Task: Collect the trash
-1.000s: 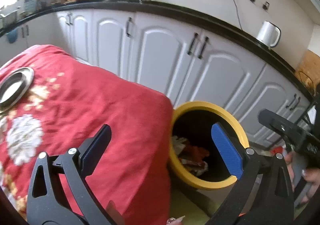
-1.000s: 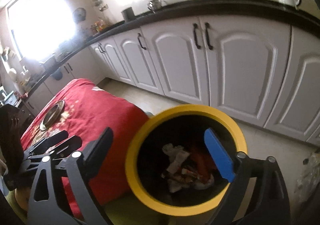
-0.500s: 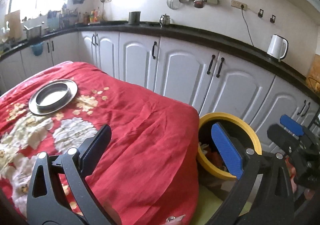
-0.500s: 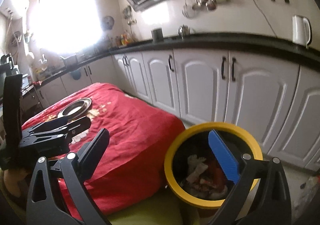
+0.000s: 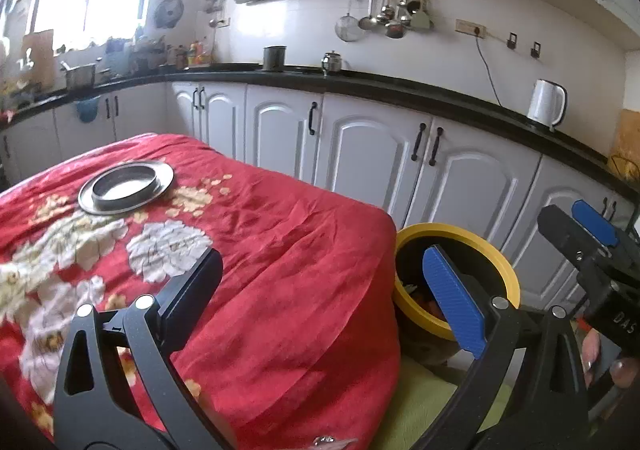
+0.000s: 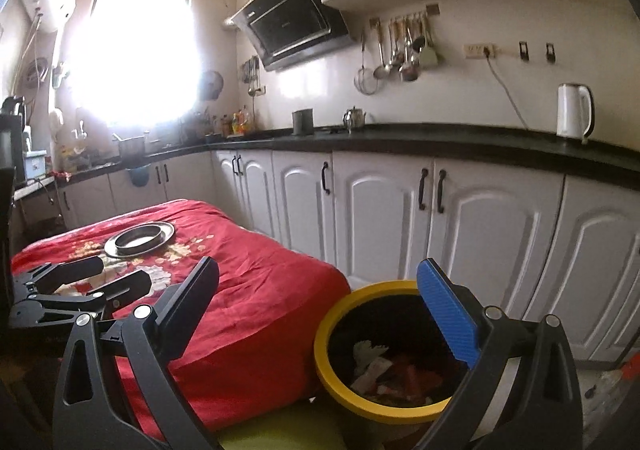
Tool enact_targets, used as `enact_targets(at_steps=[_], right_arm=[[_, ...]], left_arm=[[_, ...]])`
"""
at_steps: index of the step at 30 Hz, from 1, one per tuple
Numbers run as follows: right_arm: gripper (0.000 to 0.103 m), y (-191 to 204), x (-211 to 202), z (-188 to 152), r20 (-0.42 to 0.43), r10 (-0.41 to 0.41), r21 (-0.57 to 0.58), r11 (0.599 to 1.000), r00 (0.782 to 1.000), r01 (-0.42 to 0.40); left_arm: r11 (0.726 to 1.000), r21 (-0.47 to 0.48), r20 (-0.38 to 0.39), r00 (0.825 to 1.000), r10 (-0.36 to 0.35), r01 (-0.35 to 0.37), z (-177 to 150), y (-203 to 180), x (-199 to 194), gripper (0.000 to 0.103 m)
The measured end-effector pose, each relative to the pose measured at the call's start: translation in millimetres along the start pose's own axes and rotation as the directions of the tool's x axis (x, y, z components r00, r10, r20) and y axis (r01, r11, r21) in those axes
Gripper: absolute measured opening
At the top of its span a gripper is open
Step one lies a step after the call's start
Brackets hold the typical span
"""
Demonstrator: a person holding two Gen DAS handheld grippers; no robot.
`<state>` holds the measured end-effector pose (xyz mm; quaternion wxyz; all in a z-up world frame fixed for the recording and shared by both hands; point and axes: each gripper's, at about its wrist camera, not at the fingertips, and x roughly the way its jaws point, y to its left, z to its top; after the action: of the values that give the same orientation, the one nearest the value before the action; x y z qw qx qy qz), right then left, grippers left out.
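A yellow-rimmed black bin (image 6: 338,372) stands on the floor beside the table and holds crumpled paper and red wrappers (image 6: 384,368). In the left wrist view the same bin (image 5: 506,278) shows past the table's corner. My left gripper (image 5: 324,294) is open and empty over the red floral tablecloth (image 5: 280,250). My right gripper (image 6: 320,304) is open and empty, above and in front of the bin. The right gripper (image 5: 576,226) also shows at the right edge of the left wrist view, and the left gripper (image 6: 84,282) at the left of the right wrist view.
A steel plate with a ring-shaped dish (image 5: 126,187) lies on the tablecloth's far side. White cabinets (image 6: 384,209) under a black counter run behind the table and bin. A white kettle (image 6: 574,111) stands on the counter. A green mat (image 5: 420,406) lies by the bin.
Both grippers have lifted and tilted up away from the bin, so the views now take in the table top, counter and wall. Both stay open and empty.
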<state>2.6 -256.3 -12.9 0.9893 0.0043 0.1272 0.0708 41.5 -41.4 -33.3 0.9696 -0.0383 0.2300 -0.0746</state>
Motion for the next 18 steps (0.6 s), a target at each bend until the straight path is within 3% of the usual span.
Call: enact_targets(at_steps=[18], right_arm=[[0.097,4.5,8.7,-5.0,-0.043,0.007,-0.006,1.000,0.999,-0.007]], left_arm=[[1.000,0.004,0.020,1.000,0.005,-0.005,-0.9,0.5,-3.0,0.092]])
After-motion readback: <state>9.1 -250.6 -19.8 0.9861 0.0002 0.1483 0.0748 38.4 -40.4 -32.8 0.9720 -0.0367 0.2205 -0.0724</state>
